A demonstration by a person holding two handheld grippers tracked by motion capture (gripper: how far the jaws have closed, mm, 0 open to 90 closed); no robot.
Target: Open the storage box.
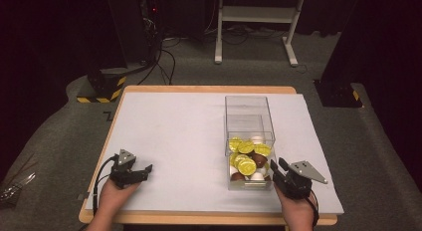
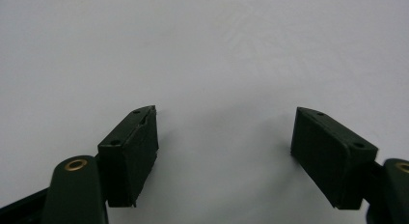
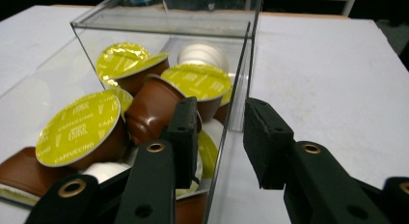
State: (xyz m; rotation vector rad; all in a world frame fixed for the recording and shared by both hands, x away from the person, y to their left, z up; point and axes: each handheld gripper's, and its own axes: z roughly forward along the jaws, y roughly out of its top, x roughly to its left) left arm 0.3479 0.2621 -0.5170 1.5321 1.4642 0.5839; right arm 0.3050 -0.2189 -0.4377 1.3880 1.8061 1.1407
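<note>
I hold my right gripper (image 1: pixel 275 167) at the near right corner of the clear box (image 1: pixel 249 107), its jaws partly spread and straddling the box's right wall: in the right gripper view one jaw sits inside, just beside the coffee capsules (image 3: pixel 144 103), and the other stands outside over the white table cover (image 3: pixel 337 79). The gap is wider than the thin wall, so I judge that I am set to pinch it but not yet clamping. Gripping the wall rather than a capsule would let me steady, drag or tip the whole box.

The capsules, brown and white with yellow foil lids, are heaped in the near end of the box; the far end is bare.

My left gripper (image 1: pixel 146 170) rests low at the near left of the table, well apart from the box, jaws spread wide over bare cover with nothing between them. It waits there, I think, because the work begins on the right.
</note>
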